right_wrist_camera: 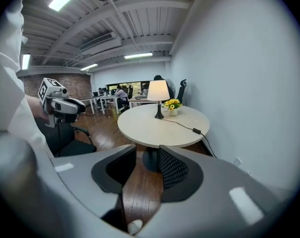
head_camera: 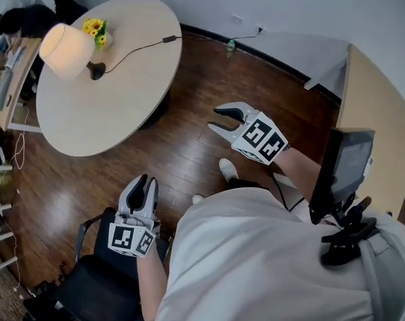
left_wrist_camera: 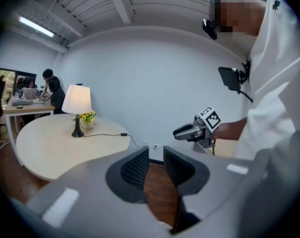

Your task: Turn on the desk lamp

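Observation:
The desk lamp [head_camera: 67, 49] stands on the round table [head_camera: 122, 99] at the far left, its shade glowing, next to a small pot of yellow flowers [head_camera: 95, 29]. Its black cord runs across the table to an inline switch [head_camera: 169, 39]. Both grippers hang over the wooden floor, well short of the table. My left gripper [head_camera: 146, 182] has a narrow gap between its jaws and holds nothing. My right gripper [head_camera: 215, 119] is open and empty. The lamp [left_wrist_camera: 77, 100] is far off in the left gripper view, and the lamp [right_wrist_camera: 158, 90] and the switch [right_wrist_camera: 196, 130] also show in the right gripper view.
A black chair [head_camera: 95, 279] stands below my left gripper. A wooden desk [head_camera: 369, 112] lies to the right, a cluttered desk [head_camera: 5, 65] at the far left. A green bottle [head_camera: 230, 45] stands on the floor by the wall. People [left_wrist_camera: 50, 86] sit behind the table.

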Action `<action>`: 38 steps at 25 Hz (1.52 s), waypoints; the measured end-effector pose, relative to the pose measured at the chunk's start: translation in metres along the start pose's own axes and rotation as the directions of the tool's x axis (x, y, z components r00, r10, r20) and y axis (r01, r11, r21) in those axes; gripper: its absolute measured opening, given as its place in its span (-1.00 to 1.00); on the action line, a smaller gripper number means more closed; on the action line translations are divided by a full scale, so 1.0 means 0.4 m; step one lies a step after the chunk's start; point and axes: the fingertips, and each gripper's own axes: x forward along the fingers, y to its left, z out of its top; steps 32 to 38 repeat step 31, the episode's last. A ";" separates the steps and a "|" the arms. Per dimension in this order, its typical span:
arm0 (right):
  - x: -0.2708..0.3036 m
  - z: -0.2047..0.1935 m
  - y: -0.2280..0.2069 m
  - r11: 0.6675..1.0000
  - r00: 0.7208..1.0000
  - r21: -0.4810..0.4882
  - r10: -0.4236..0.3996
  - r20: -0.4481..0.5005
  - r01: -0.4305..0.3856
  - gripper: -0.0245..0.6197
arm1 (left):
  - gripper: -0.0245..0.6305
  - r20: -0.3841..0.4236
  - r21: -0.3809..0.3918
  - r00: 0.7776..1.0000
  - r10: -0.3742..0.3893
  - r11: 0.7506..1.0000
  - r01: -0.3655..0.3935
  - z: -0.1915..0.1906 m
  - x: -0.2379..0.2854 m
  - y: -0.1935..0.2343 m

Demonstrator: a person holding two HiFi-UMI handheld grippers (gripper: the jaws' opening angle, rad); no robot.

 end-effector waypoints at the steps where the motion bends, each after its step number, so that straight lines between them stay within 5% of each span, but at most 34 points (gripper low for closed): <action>1: -0.007 0.014 0.022 1.000 1.000 0.004 -0.009 0.011 0.009 -0.48 | -0.60 0.005 0.019 1.000 -0.005 1.000 0.005 0.007 -0.022 0.006; 16: -0.092 0.124 0.330 0.992 0.993 -0.056 -0.106 0.046 0.109 -0.56 | -0.59 0.018 0.046 0.994 -0.105 0.994 0.104 -0.071 -0.253 0.036; 38: -0.116 0.114 0.487 0.986 0.990 -0.091 -0.138 0.022 0.139 -0.58 | -0.59 0.039 0.041 0.989 -0.142 0.989 0.140 -0.135 -0.394 0.020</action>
